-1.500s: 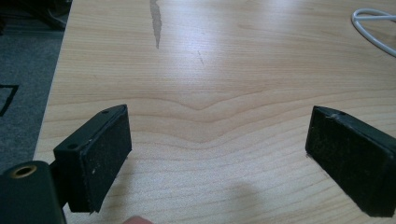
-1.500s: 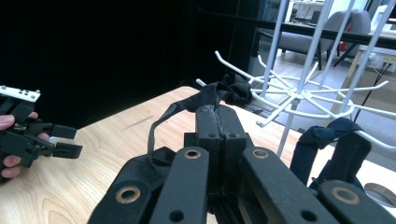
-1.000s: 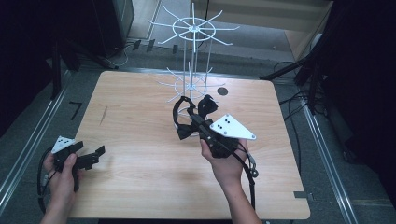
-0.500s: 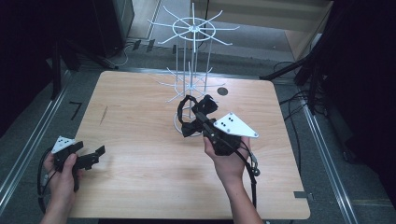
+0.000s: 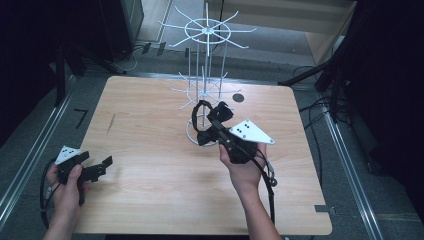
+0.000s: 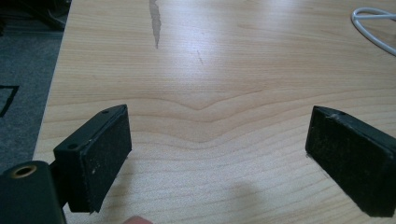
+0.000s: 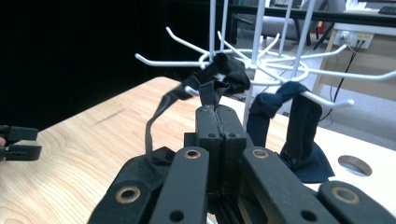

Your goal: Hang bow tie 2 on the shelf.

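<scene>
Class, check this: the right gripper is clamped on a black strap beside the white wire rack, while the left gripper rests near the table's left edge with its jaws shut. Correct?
Not quite. The left gripper has its jaws open, standing wide apart over bare wood, as the left gripper view shows. The rest holds: the right gripper is shut on the black strap beside the white wire rack.

white wire rack (image 7: 261, 65) top cut off by frame; black cloth (image 7: 219, 77) end hidden between jaws

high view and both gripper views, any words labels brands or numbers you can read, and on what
No readable text anywhere.
Floor left of the wooden table: a black tape mark shaped like a "7"; it may be only a corner marker.
Grey plate on the right gripper: black dots, no letters.
Black fabric piece and white wire rack: no label visible.
</scene>
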A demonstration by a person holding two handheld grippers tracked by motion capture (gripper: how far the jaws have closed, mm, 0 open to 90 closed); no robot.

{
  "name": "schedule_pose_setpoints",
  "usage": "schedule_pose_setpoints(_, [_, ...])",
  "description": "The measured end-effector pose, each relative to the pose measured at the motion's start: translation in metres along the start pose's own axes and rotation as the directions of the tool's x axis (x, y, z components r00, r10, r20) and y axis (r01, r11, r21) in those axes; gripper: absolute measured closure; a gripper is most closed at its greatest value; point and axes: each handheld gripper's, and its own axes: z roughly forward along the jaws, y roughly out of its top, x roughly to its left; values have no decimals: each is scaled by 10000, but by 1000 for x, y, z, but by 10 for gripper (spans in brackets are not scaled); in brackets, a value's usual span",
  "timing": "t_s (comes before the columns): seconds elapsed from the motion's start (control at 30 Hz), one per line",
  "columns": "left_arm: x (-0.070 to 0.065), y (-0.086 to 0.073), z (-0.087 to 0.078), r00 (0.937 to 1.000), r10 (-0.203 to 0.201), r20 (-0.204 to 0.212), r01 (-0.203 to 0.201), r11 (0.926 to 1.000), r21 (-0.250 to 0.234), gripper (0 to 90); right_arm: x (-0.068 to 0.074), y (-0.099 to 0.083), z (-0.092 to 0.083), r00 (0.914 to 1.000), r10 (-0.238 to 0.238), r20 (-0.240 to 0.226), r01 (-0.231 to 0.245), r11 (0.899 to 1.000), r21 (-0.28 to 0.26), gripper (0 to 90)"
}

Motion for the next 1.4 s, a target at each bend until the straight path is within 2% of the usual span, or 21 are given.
schedule_pose_setpoints(0.67, [0,0,0,10000,-14,59,14,10000,-7,77,-8,-17,25,9973,717,123,-724,9950,681,900])
schedule_pose_setpoints(1.0, [0,0,0,10000,-19,86,19,10000,6,77,-8,-24,34,9967,759,275,-780,9931,879,900])
schedule_pose_setpoints(1.23, [0,0,0,10000,-10,67,10,10000,10,77,-10,-31,38,9965,817,199,-833,9918,974,898])
schedule_pose_setpoints(1.4, [0,0,0,10000,-4,69,3,10000,25,77,-13,-36,38,9959,903,39,-902,9900,1088,839])
